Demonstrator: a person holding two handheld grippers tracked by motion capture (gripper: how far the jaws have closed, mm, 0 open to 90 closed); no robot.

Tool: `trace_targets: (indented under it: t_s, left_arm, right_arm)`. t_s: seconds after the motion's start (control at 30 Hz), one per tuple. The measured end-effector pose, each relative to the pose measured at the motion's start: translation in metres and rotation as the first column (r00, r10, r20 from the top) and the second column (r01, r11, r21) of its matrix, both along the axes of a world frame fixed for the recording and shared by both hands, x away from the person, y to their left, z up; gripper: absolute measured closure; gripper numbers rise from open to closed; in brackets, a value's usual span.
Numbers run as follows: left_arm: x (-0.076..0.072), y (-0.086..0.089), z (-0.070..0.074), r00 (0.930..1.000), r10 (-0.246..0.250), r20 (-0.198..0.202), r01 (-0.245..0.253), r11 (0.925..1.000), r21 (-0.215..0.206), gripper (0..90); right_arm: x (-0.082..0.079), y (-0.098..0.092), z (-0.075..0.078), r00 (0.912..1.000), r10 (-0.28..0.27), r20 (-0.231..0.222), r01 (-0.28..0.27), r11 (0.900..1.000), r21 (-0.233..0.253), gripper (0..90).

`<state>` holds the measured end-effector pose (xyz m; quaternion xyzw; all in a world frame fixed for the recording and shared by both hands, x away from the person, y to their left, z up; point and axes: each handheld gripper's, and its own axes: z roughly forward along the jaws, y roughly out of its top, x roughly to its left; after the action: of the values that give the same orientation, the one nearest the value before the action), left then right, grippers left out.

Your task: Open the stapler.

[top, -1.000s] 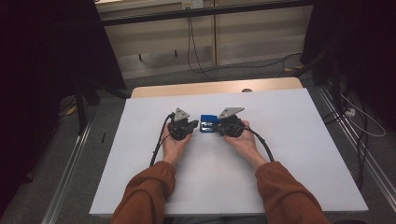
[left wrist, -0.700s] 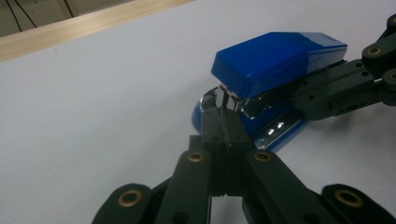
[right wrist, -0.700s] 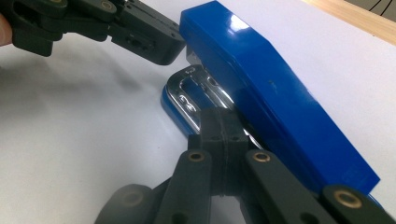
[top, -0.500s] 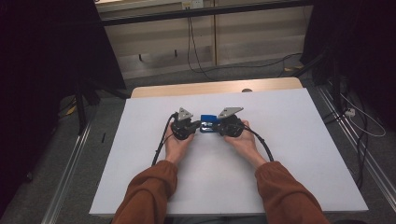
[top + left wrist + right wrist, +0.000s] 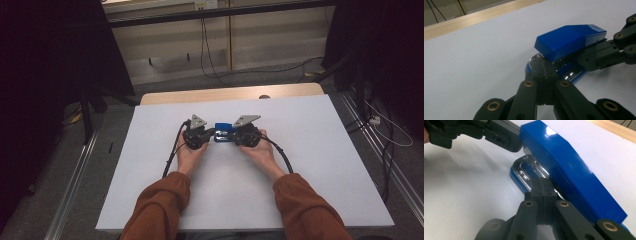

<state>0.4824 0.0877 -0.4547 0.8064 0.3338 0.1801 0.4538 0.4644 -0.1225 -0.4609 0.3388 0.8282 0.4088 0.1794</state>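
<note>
White sheeting is seen covering the table (image 5: 150, 165), with a strip of bare wood (image 5: 230, 94) left showing along the far edge and dark curtains and trailing cables behind it. On the left, the left gripper (image 5: 206, 134) is held in the person's left hand (image 5: 187, 152), orange sleeve (image 5: 157, 205) below it, a black cable looping down beside the wrist. In the left gripper view its jaws are seen pressed together, tips resting against the front end of the stapler's base under the raised top. Between the two grippers, near the table's middle, a blue stapler (image 5: 223, 132) is laid on the sheet; its blue top (image 5: 570, 40) stands lifted above the chrome plate (image 5: 530, 171) of the base. On the right, the right gripper (image 5: 236, 136) is held in the right hand (image 5: 260, 150). Its jaws are likewise closed together, tips touching the base beside the chrome plate; whether anything is pinched between them cannot be told.
</note>
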Motion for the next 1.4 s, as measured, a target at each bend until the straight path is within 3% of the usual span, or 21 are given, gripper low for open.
trace_targets:
  t_s: [1.17,1.4]
  left_arm:
    - [0.001,-0.002,0.01,0.9997,0.009,0.021,-0.007,0.9974,-0.072,90.0]
    - [0.002,-0.003,0.011,0.9997,0.01,0.021,-0.009,0.9975,-0.07,90.0]
  right_arm:
    - [-0.001,0.001,-0.001,1.0,-0.008,0.003,0.008,1.0,0.012,90.0]
    - [-0.001,0.001,-0.001,1.0,-0.008,0.001,0.008,1.0,0.013,90.0]
